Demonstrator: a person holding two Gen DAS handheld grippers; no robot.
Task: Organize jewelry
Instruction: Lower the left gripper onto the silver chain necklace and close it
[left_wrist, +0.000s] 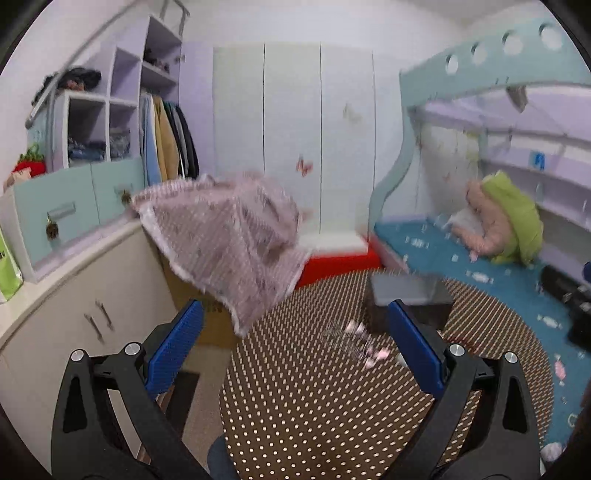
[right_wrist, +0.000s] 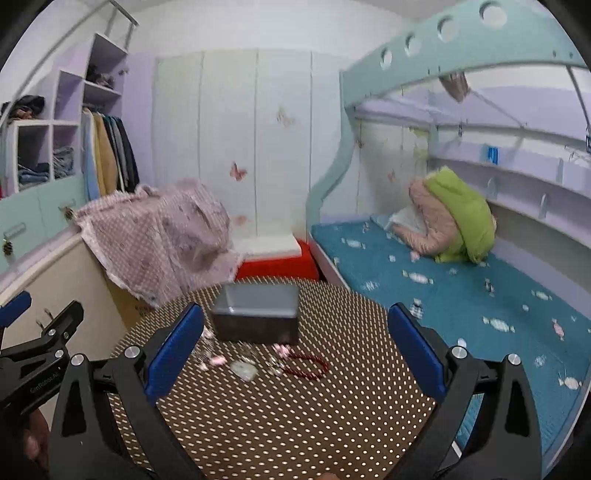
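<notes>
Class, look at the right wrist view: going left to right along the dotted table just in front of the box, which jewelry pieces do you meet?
Pink-beaded chain → pale green pendant → dark red bead bracelet. The open grey box stands behind them; both grippers are open above the table.

A round table (right_wrist: 295, 424) with a brown, white-dotted surface carries the items. A dark box (right_wrist: 256, 314) with a grey interior stands near its far edge. Just in front lie a red bead bracelet (right_wrist: 308, 365), a pale stone pendant (right_wrist: 243, 370) and blurred pink-and-silver pieces (right_wrist: 212, 356).
</notes>
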